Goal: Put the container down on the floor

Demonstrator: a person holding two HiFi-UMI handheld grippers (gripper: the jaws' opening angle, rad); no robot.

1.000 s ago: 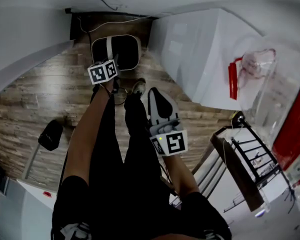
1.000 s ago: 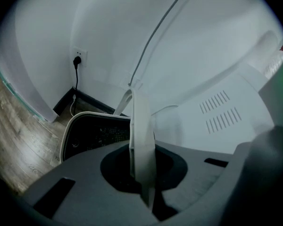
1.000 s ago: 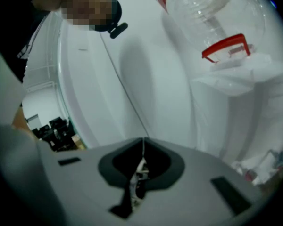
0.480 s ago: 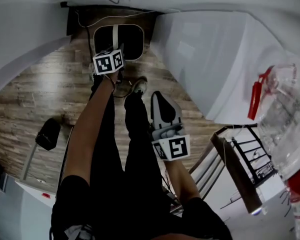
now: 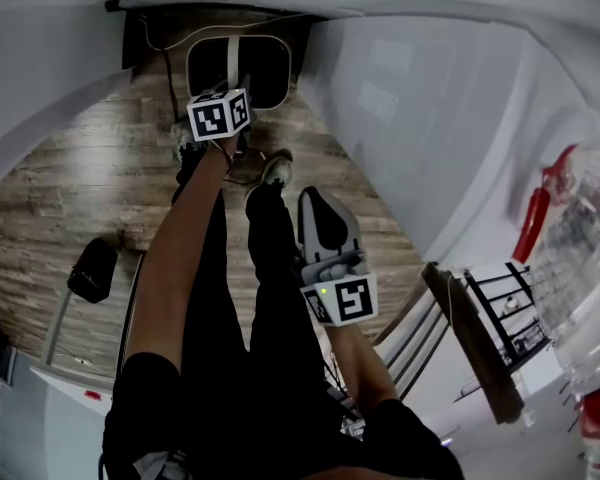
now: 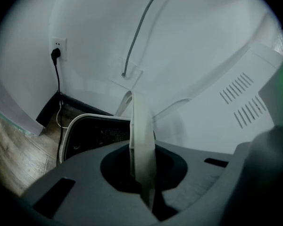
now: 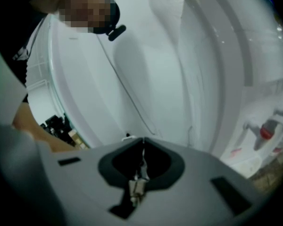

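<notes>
wall outlet (image 6: 59,43) | black plug (image 6: 54,54) in it | white vented panel (image 6: 245,98)

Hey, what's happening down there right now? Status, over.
Left gripper shut on white handle of container. Right gripper shut, empty. Container over wood floor, touchdown unclear. Black cable close beside it.
</notes>
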